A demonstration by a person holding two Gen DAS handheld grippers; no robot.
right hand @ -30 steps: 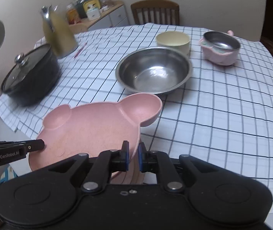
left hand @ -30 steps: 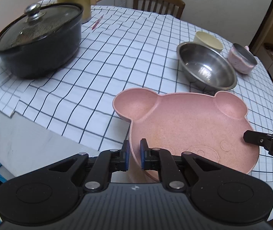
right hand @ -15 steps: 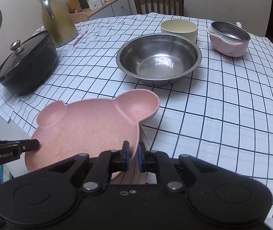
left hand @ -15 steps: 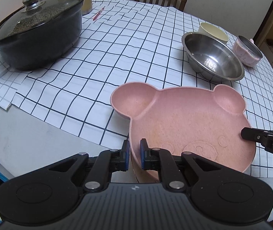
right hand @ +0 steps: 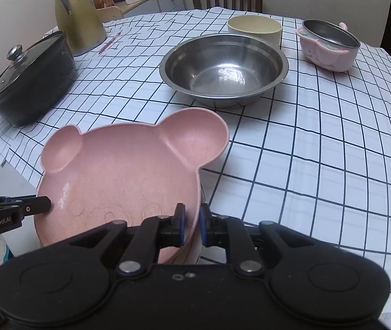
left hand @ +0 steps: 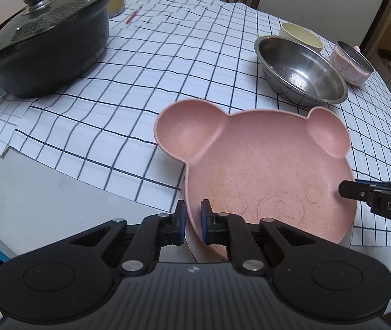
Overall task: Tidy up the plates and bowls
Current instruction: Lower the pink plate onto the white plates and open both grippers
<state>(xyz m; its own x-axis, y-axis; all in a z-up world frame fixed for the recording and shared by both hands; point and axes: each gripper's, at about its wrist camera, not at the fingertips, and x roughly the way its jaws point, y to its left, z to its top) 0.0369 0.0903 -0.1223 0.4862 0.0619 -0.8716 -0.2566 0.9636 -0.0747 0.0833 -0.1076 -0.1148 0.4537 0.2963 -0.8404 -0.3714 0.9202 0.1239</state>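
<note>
The left tool (left hand: 193, 221) pinches the pink plate (left hand: 264, 170) at its 7 o'clock rim, steadying it on the bench (left hand: 44, 200). The right tool (right hand: 192, 224), straddling the opposite rim, is opening to release it.

Left gripper (left hand: 193, 221) clamps the pink bear plate (left hand: 264, 170) rim.

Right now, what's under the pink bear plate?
A metallic rim shows under the pink bear plate at its near edge, likely another dish. The plate covers the rest, so its type and whether they touch are unclear.
</note>
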